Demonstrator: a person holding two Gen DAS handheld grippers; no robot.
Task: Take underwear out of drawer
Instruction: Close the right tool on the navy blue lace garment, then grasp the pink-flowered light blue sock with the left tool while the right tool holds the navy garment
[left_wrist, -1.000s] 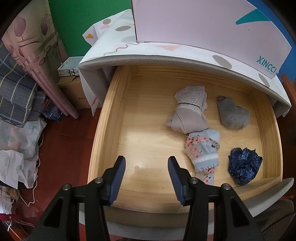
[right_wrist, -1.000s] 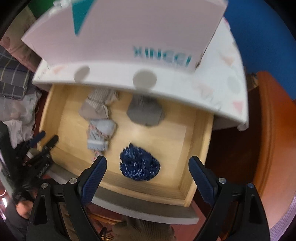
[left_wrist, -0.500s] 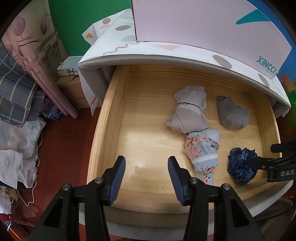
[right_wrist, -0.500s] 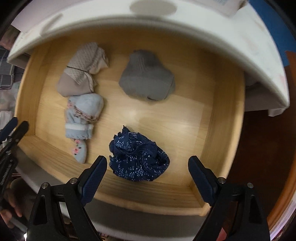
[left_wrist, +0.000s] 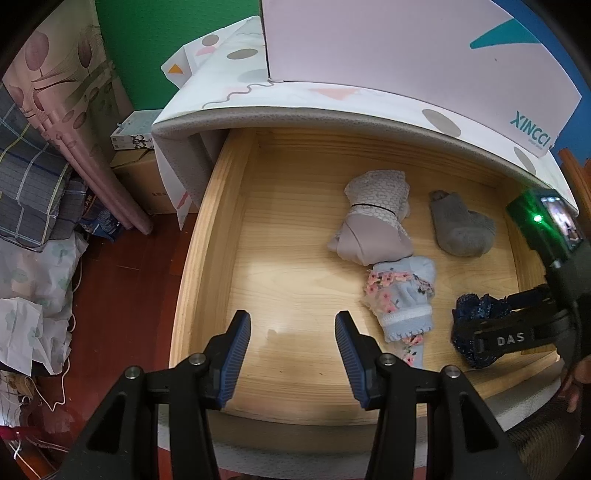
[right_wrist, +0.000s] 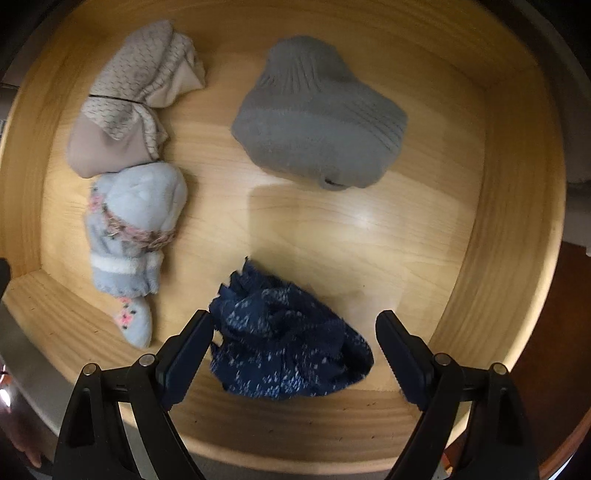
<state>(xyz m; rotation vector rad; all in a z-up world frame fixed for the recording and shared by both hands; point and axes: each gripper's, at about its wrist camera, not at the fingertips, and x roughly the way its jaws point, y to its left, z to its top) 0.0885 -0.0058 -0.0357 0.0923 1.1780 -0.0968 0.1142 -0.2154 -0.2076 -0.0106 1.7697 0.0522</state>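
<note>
The open wooden drawer holds several small garments. A crumpled dark blue underwear lies near the front right corner; it also shows in the left wrist view. My right gripper is open, lowered into the drawer, with a finger on either side of the blue underwear, not closed on it. My left gripper is open and empty above the bare front left of the drawer floor.
A grey sock, a beige patterned bundle and a light blue floral bundle lie in the drawer. A foam-edged desk top with a pink box overhangs the back. Clothes pile on the floor at left.
My right gripper has dropped down into the drawer and now straddles the blue underwear. It has come into the left wrist view at the right. My left gripper has not moved.
</note>
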